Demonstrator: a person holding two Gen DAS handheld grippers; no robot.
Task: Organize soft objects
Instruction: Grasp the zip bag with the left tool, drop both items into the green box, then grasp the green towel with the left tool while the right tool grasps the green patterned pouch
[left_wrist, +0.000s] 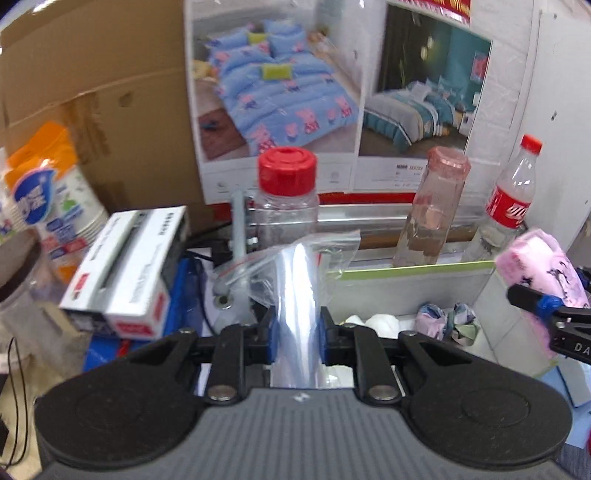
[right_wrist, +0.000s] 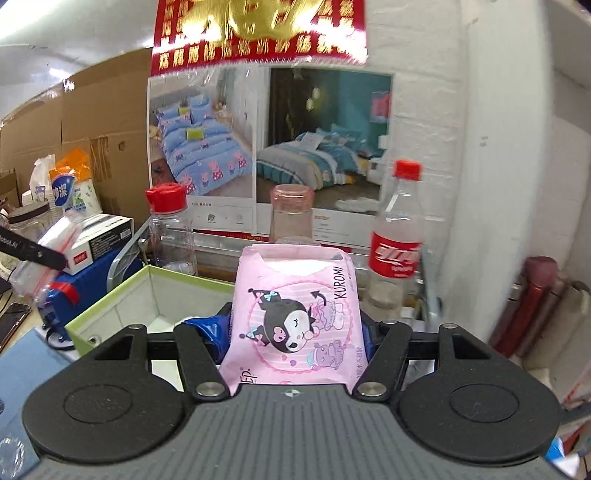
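Note:
My left gripper (left_wrist: 297, 334) is shut on a clear zip bag (left_wrist: 295, 280) with a red seal strip, held upright above the left end of a green-rimmed box (left_wrist: 406, 266). Inside the box lie white cotton balls (left_wrist: 382, 323) and a bunched patterned cloth (left_wrist: 447, 321). My right gripper (right_wrist: 295, 332) is shut on a pink Kuromi tissue pack (right_wrist: 295, 314), held over the same box (right_wrist: 110, 295). The pack also shows at the right edge of the left wrist view (left_wrist: 539, 266). The left gripper and its bag show at the left of the right wrist view (right_wrist: 40, 254).
Behind the box stand a red-capped clear jar (left_wrist: 286, 199), a pink glass bottle (left_wrist: 432, 210) and a red-labelled plastic bottle (left_wrist: 509, 199). A white and black carton (left_wrist: 125, 273) lies on a blue box at left, with paper cups (left_wrist: 55, 206). Cardboard and a bedding poster back the scene.

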